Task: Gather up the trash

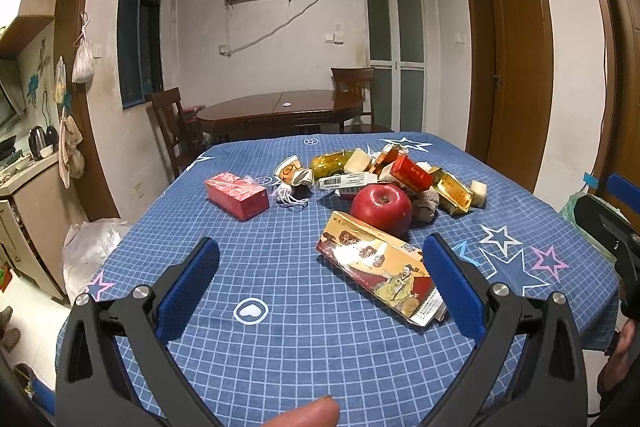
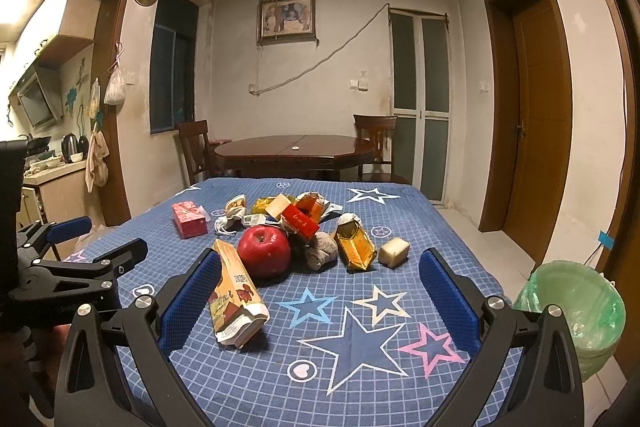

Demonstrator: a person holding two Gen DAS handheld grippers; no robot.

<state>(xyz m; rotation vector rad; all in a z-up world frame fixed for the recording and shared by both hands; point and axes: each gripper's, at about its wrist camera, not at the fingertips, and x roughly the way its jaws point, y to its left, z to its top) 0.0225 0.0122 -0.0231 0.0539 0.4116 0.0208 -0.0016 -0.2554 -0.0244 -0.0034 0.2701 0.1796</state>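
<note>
A pile of trash lies on the blue checked tablecloth (image 1: pixel 280 347): a long illustrated carton (image 1: pixel 380 273) (image 2: pixel 234 297), red packs (image 1: pixel 410 174) (image 2: pixel 300 223), a gold wrapper (image 1: pixel 454 193) (image 2: pixel 356 247), a crumpled mask (image 1: pixel 294 183), and a red box (image 1: pixel 236 195) (image 2: pixel 189 219) apart to the left. A red apple (image 1: pixel 382 207) (image 2: pixel 264 251) sits among them. My left gripper (image 1: pixel 320 283) is open, hovering before the carton. My right gripper (image 2: pixel 320 295) is open too, the carton near its left finger. A bin with a green bag (image 2: pixel 576 307) stands right of the table.
A dark dining table (image 1: pixel 280 111) with chairs stands behind. A white bag (image 1: pixel 90 251) lies on the floor at the left. Brown doors (image 2: pixel 540 131) line the right wall. A kitchen counter (image 1: pixel 28 183) is at far left. A fingertip (image 1: pixel 308 413) shows at the bottom edge.
</note>
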